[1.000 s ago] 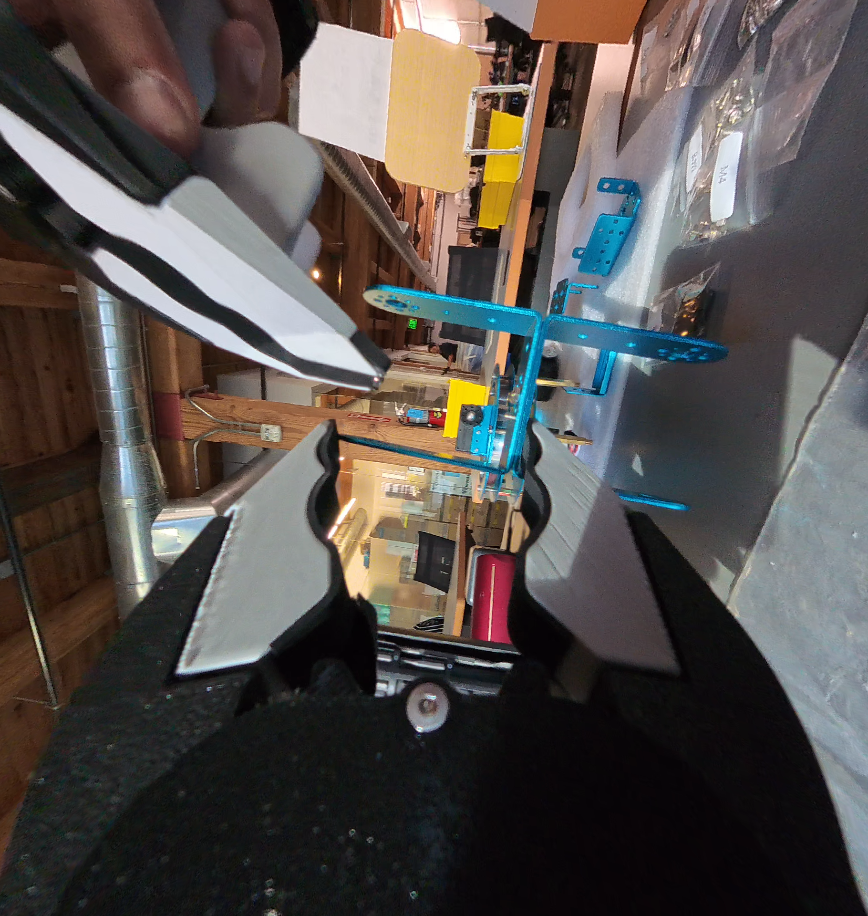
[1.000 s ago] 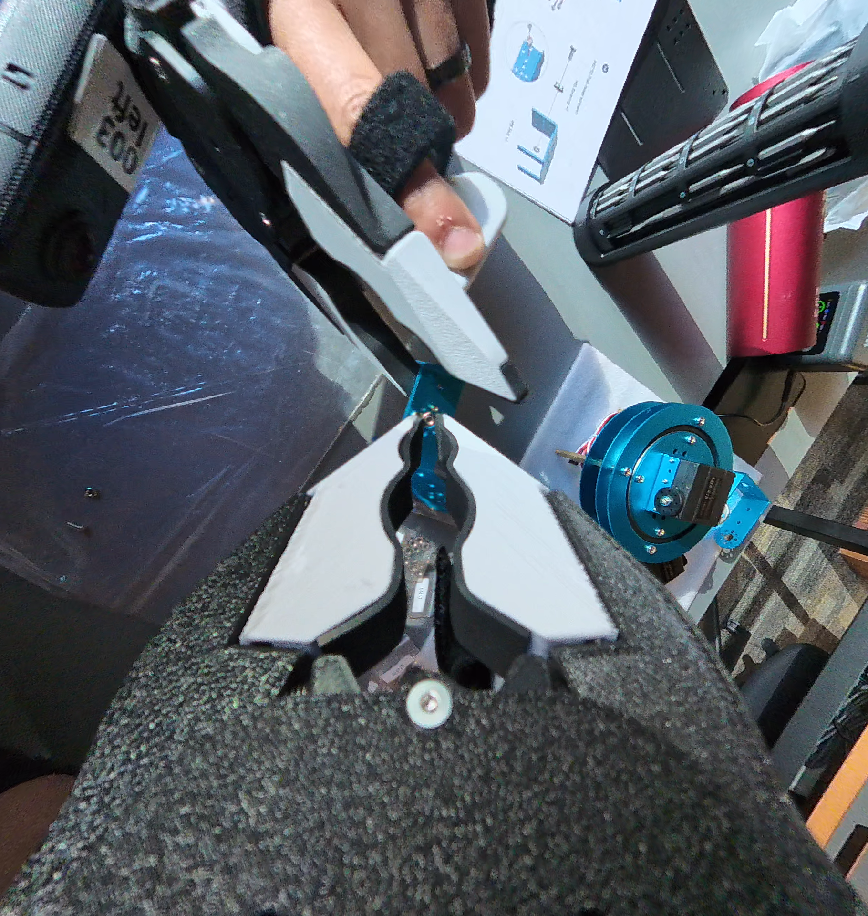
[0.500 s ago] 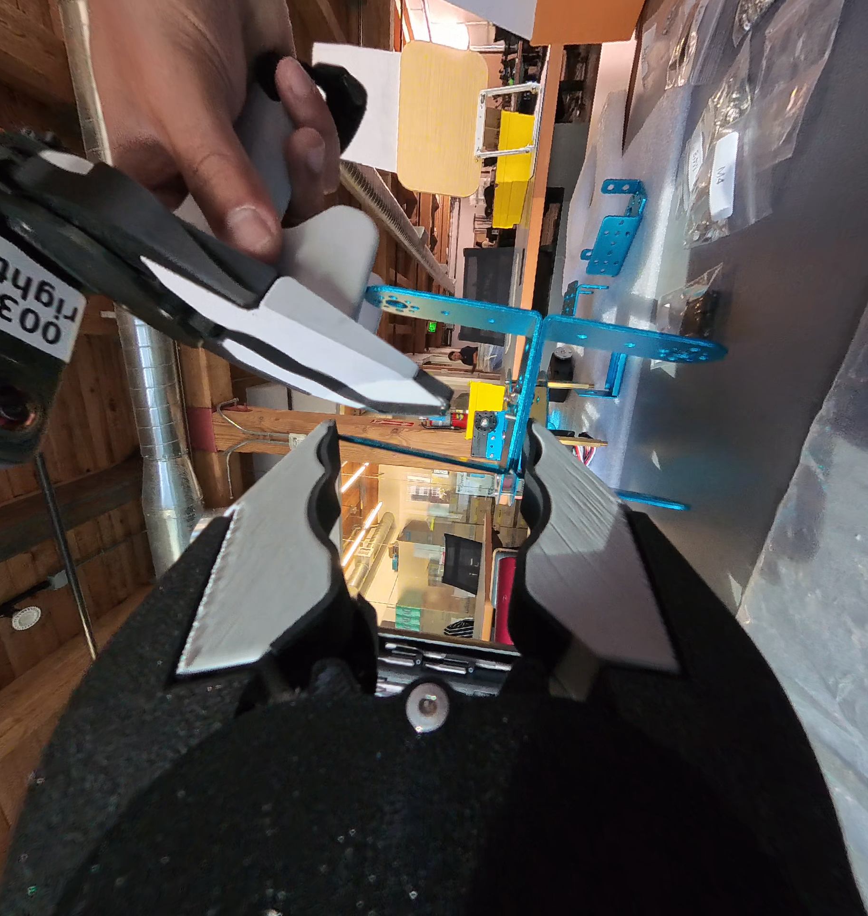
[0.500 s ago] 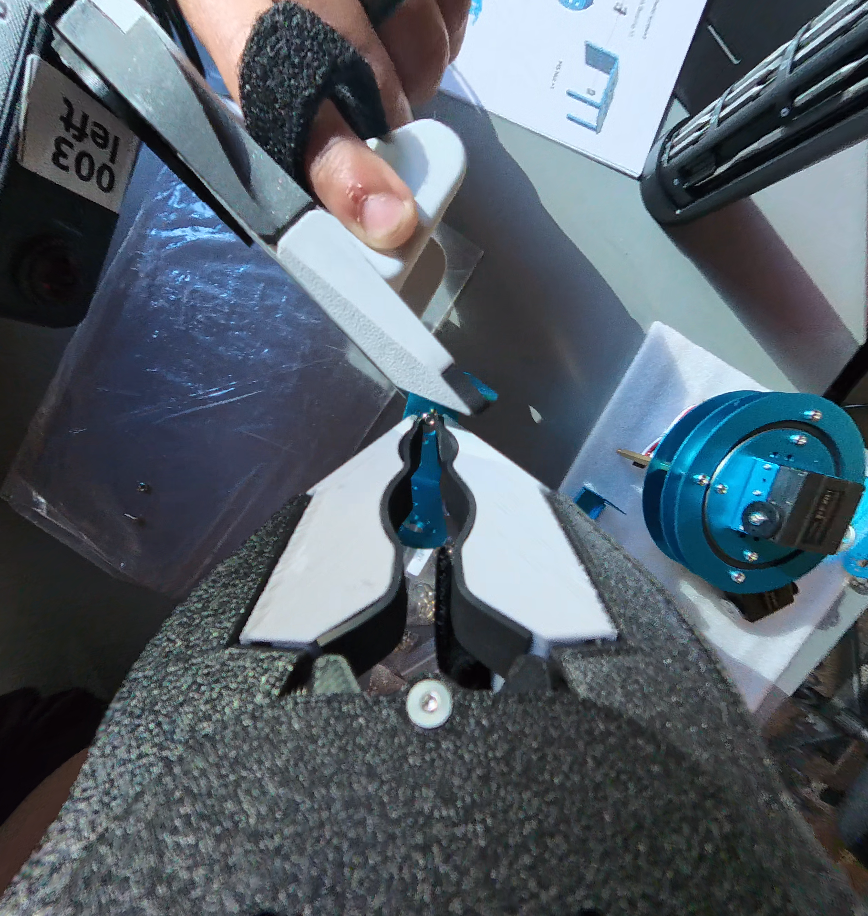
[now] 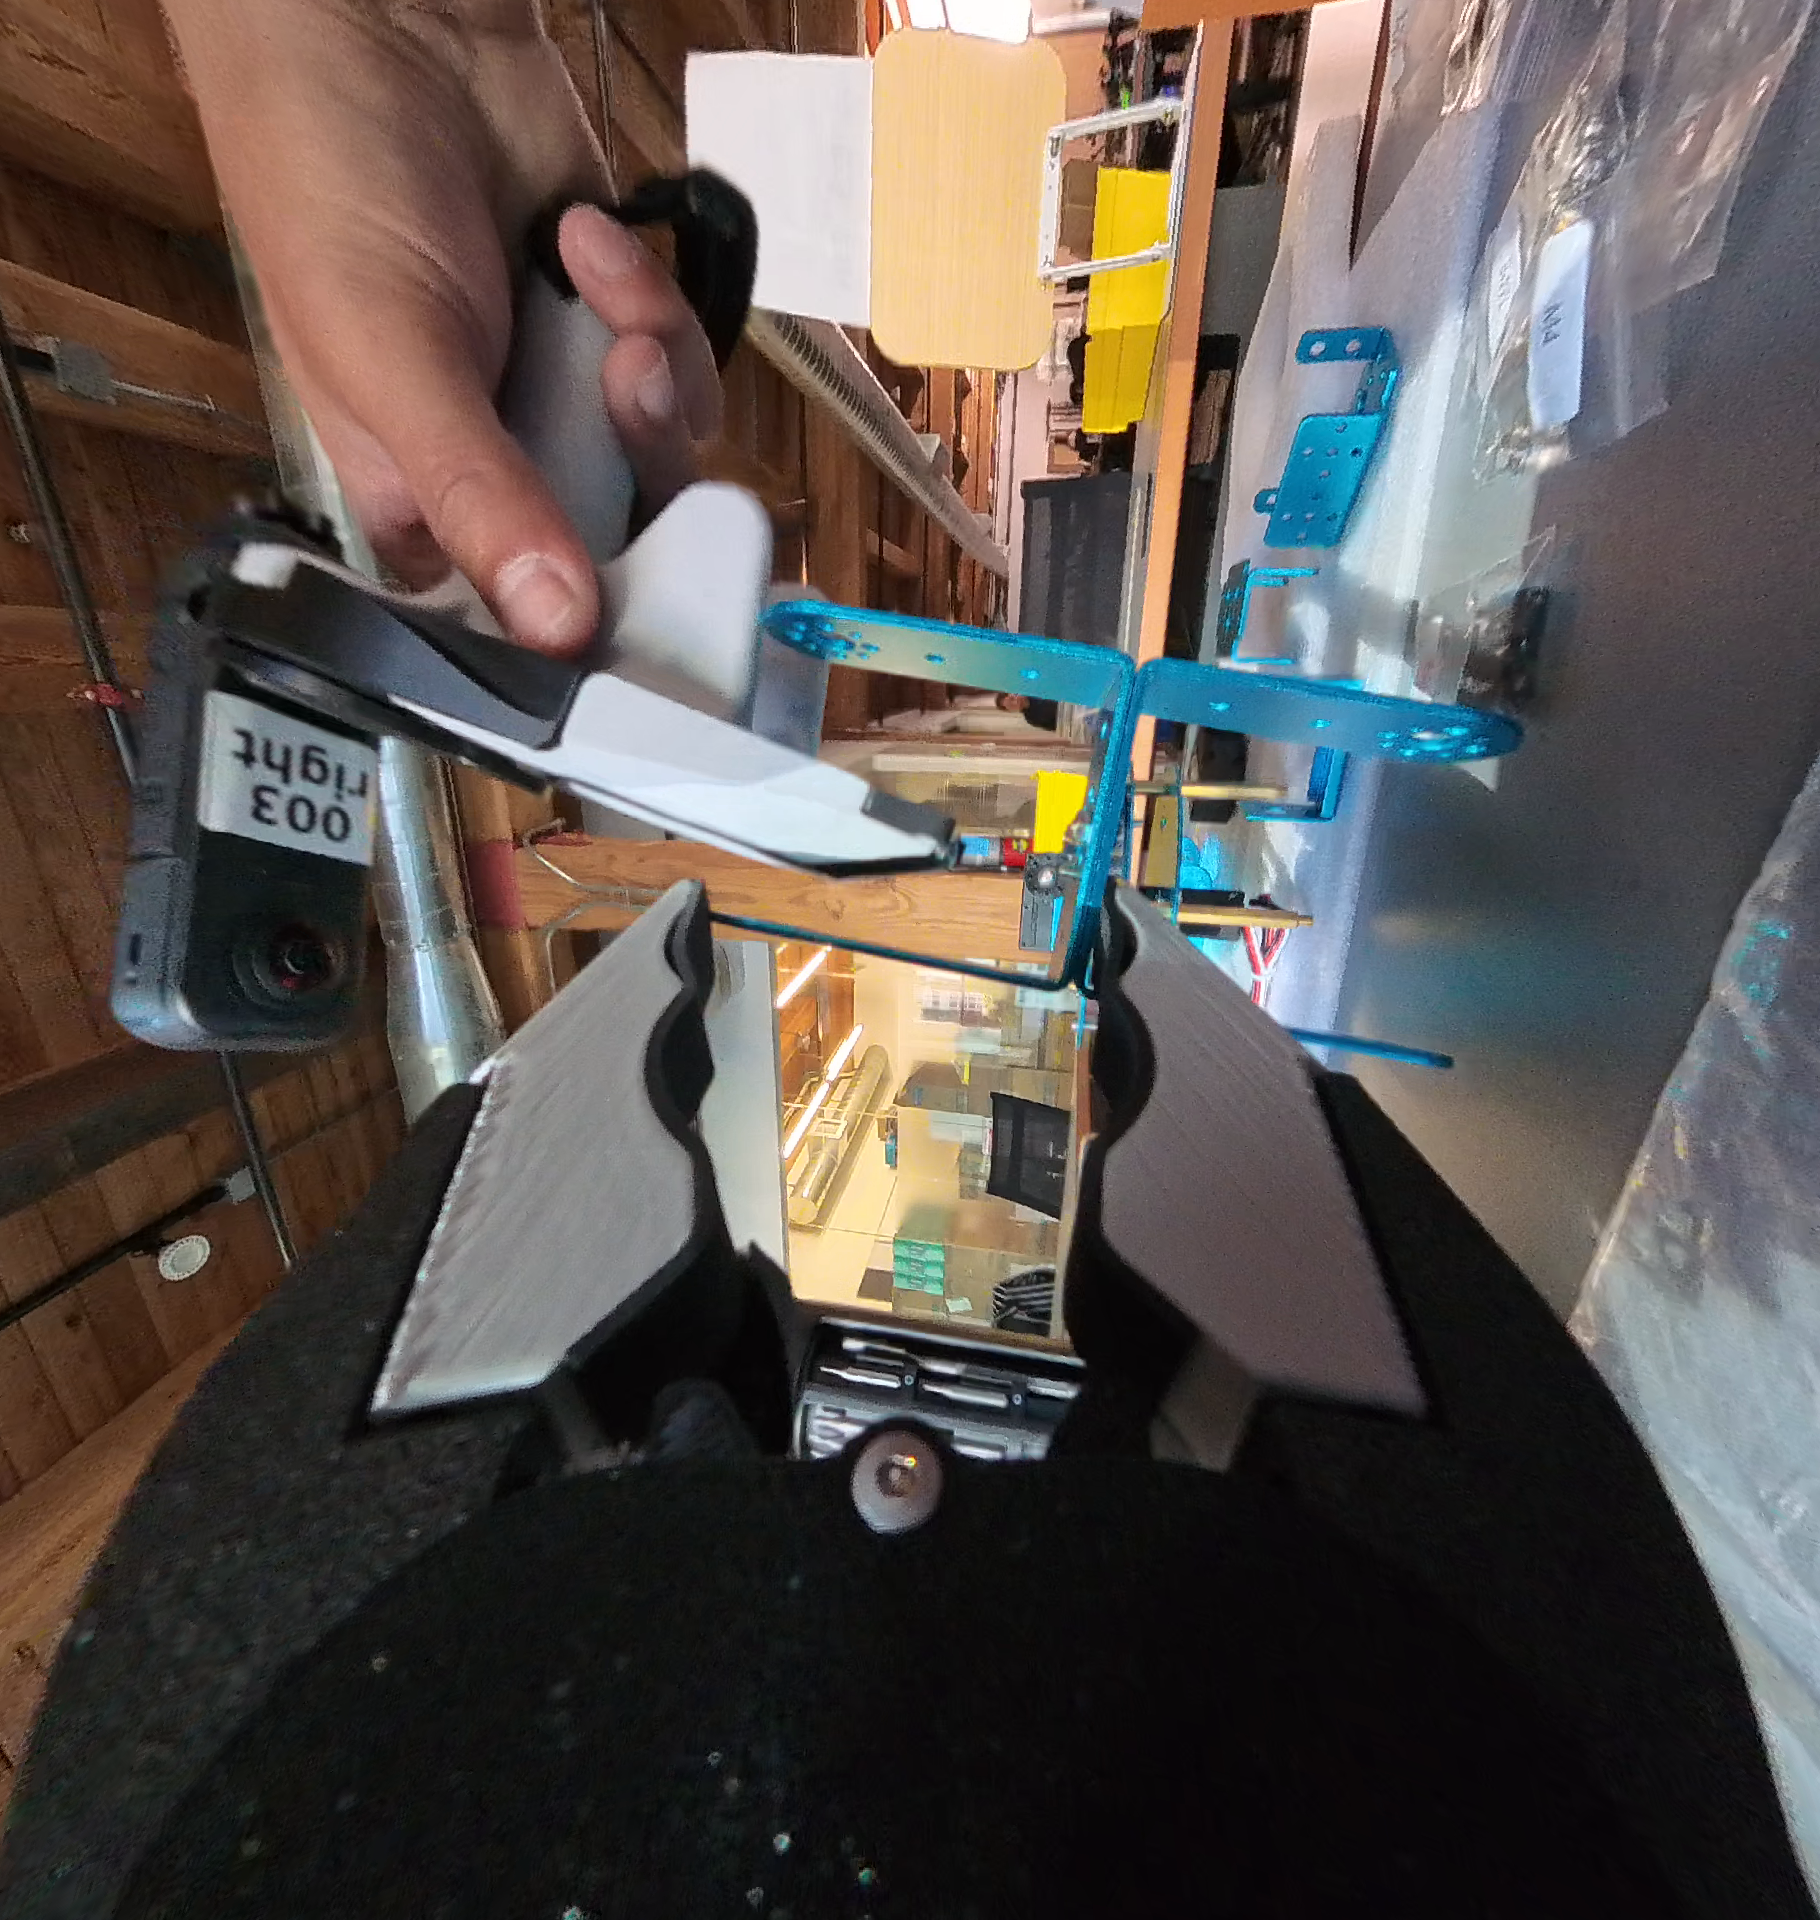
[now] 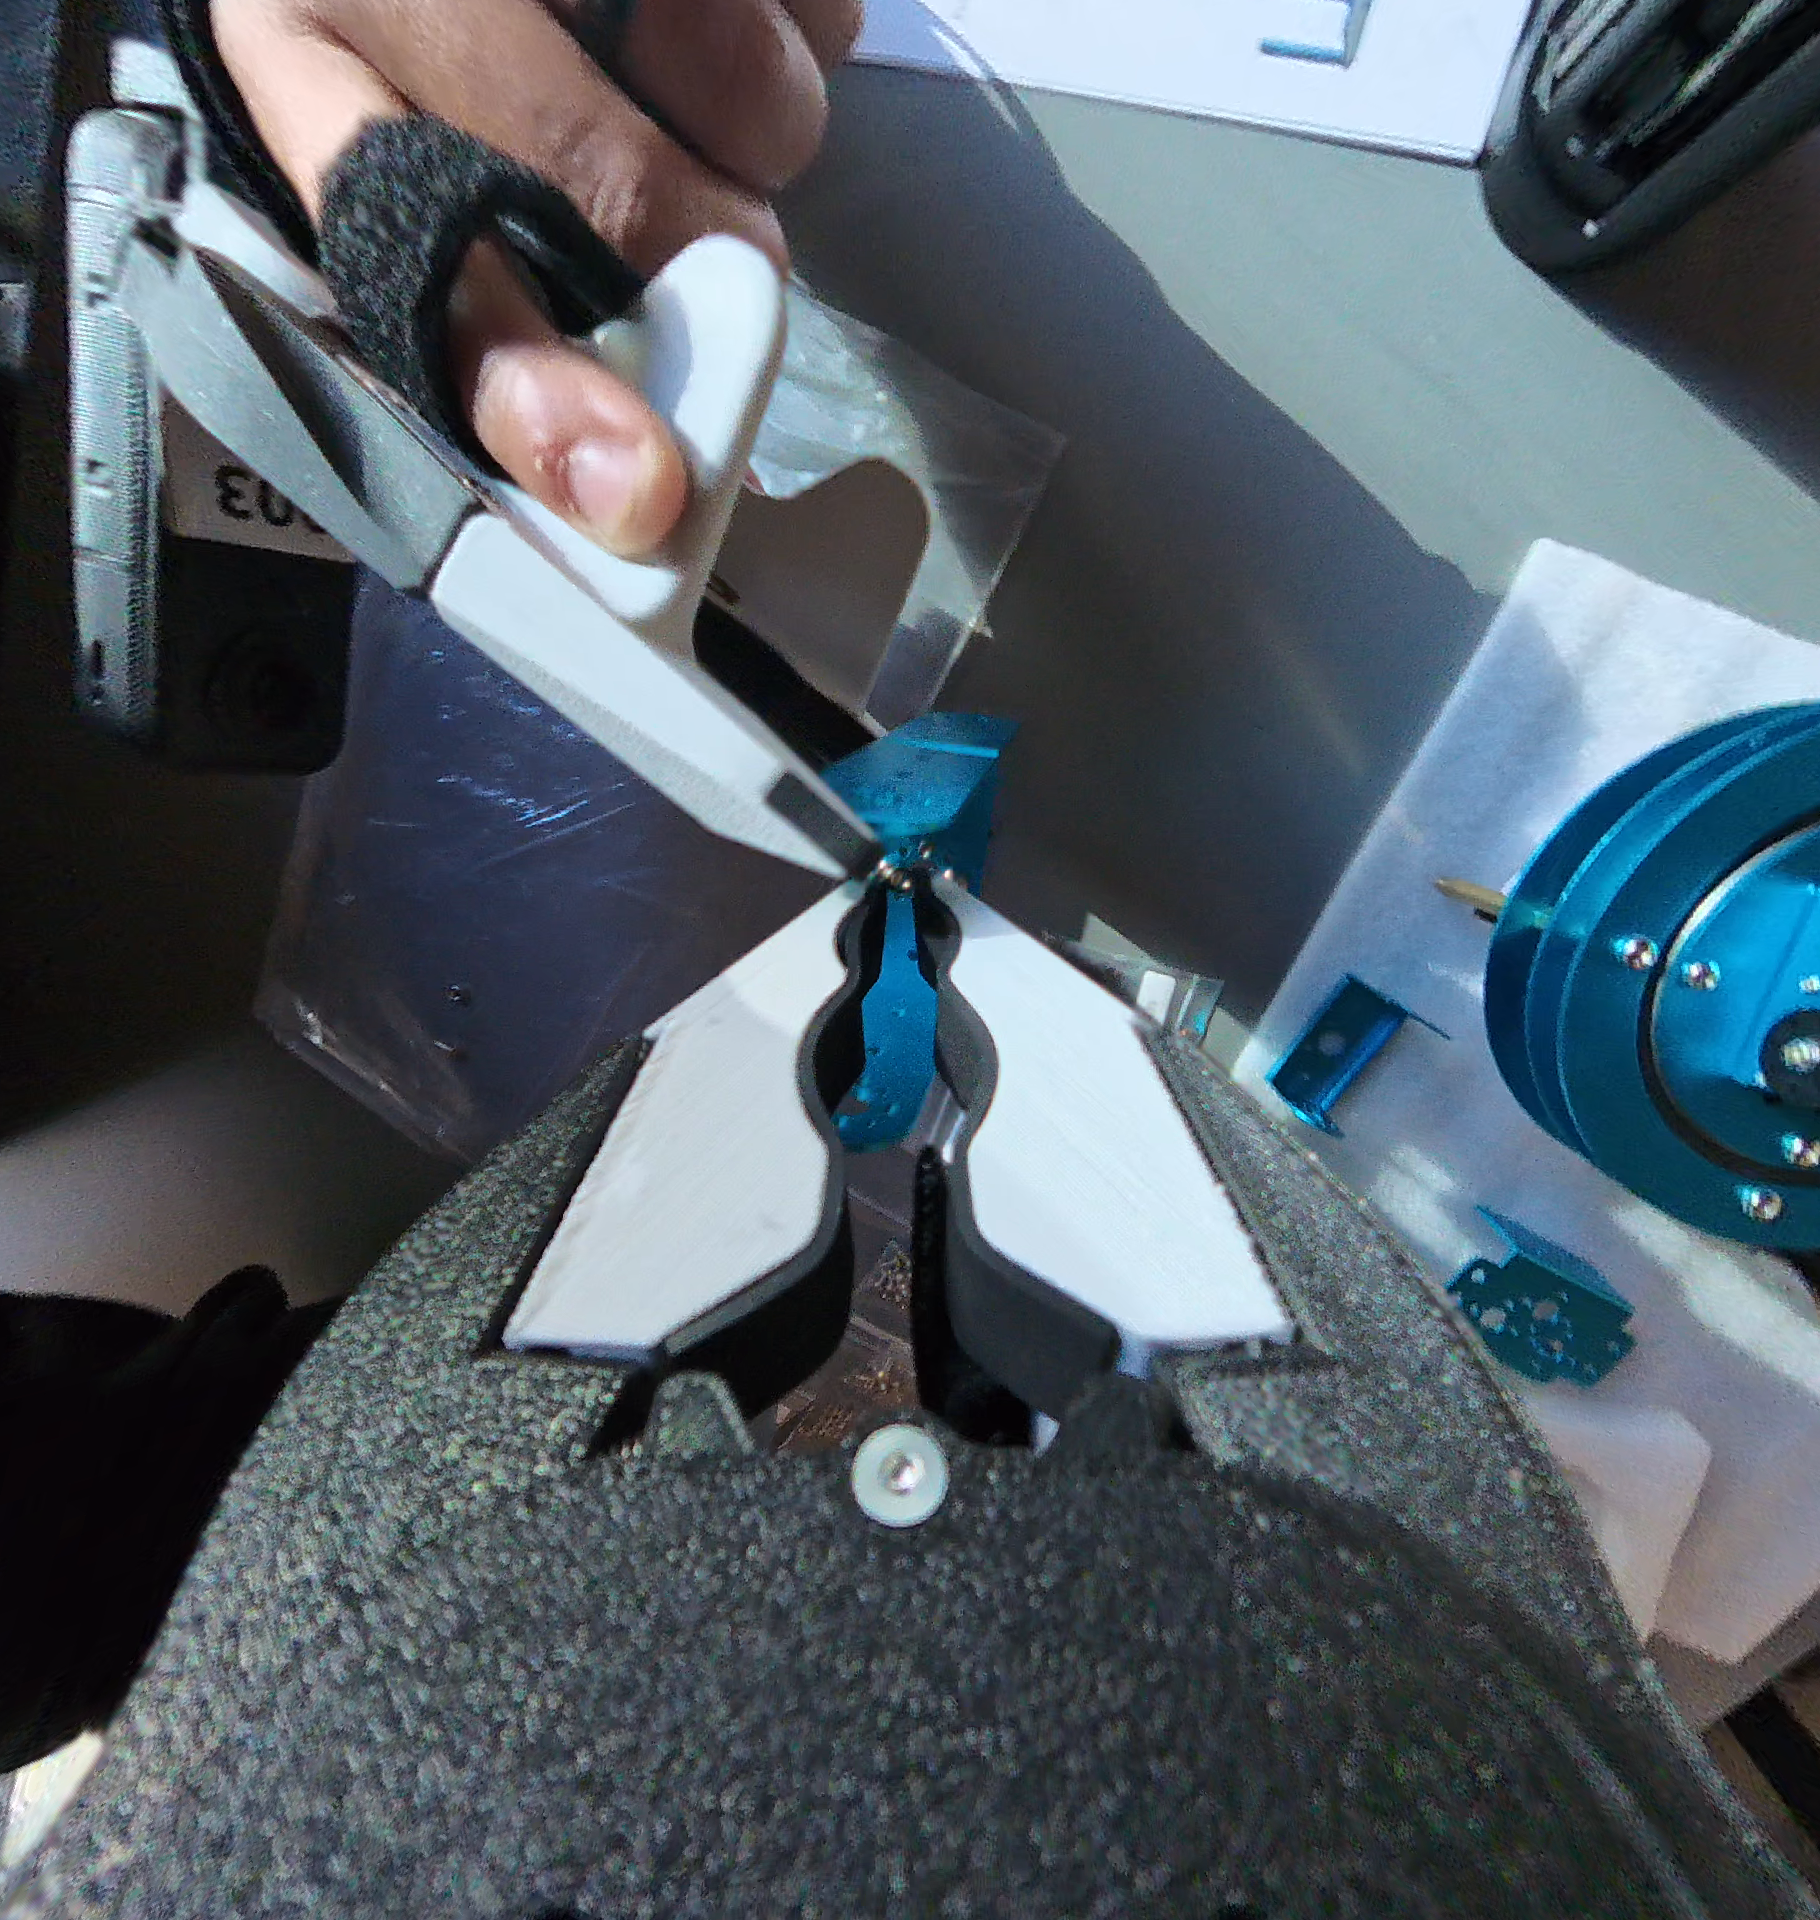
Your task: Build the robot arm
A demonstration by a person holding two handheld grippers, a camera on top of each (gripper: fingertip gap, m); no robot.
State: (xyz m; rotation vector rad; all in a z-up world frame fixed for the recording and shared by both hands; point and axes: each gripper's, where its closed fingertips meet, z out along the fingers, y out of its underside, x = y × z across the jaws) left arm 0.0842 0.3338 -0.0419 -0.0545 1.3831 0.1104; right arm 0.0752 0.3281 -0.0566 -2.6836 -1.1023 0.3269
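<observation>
A blue U-shaped metal bracket (image 5: 947, 655) hangs above the grey table. My left gripper (image 5: 890, 945) is shut on it, with one thin arm of the bracket spanning the gap between the fingertips. A second blue plate (image 5: 1321, 717) extends from the bracket's bend toward the table. My right gripper (image 6: 901, 883) has its tips shut on a small silver screw (image 6: 893, 873), close to the bracket's bend. It also shows in the left wrist view (image 5: 911, 831), reaching in between the bracket's arms. The left gripper (image 6: 833, 831) shows in the right wrist view, touching the blue bracket (image 6: 916, 779).
A blue wheel assembly (image 6: 1716, 987) and small blue brackets (image 6: 1332, 1049) lie on white foam (image 6: 1612, 665) at the right. A clear plastic bag (image 6: 490, 831) lies under the left gripper. A black bit case (image 6: 1664, 135) and hardware bags (image 5: 1571, 260) lie farther off. The grippers are tip to tip, or close to it. Left tips and right tips are each some 15 centimetres from the blue wheel assembly (image 6: 1716, 987).
The right gripper has moved in from the side, between the bracket's arms, and its shut tips now sit near the bend. The left gripper has kept its hold and barely moved.
</observation>
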